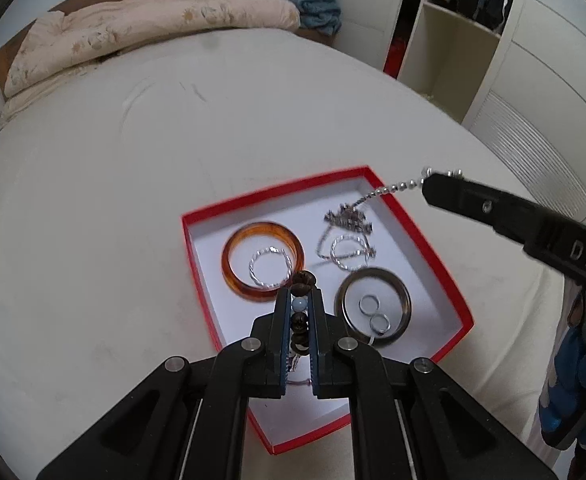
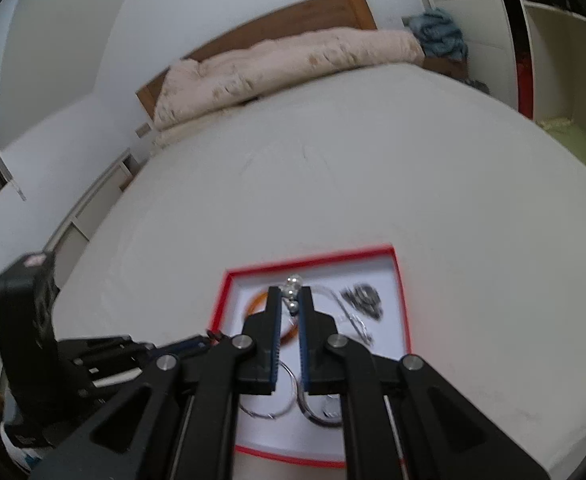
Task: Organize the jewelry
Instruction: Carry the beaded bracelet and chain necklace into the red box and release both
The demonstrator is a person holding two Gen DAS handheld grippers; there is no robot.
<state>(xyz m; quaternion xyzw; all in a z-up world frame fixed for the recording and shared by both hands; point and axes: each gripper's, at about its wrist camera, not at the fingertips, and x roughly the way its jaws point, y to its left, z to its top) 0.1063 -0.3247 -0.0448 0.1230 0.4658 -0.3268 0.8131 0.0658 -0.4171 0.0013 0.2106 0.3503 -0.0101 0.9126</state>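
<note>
A red box (image 1: 197, 240) with a white floor lies on the bed. Inside it are an amber bangle (image 1: 233, 252), a dark metal bangle (image 1: 403, 296), thin silver rings and a tangled chain (image 1: 349, 218). My left gripper (image 1: 299, 294) hangs over the box, shut on a bracelet of brown wooden beads (image 1: 303, 280) with one pale blue bead. My right gripper (image 2: 290, 294) is shut on a silver bead chain (image 2: 293, 282). In the left wrist view that silver bead chain (image 1: 393, 188) runs from the right gripper's tip (image 1: 433, 186) down into the box.
The box (image 2: 401, 280) sits near the front of a cream mattress (image 1: 133, 160). A rolled quilt (image 1: 133, 36) lies against the wooden headboard. A wardrobe (image 1: 493, 60) with open shelves stands at the right. A blue towel (image 1: 319, 8) lies beyond the quilt.
</note>
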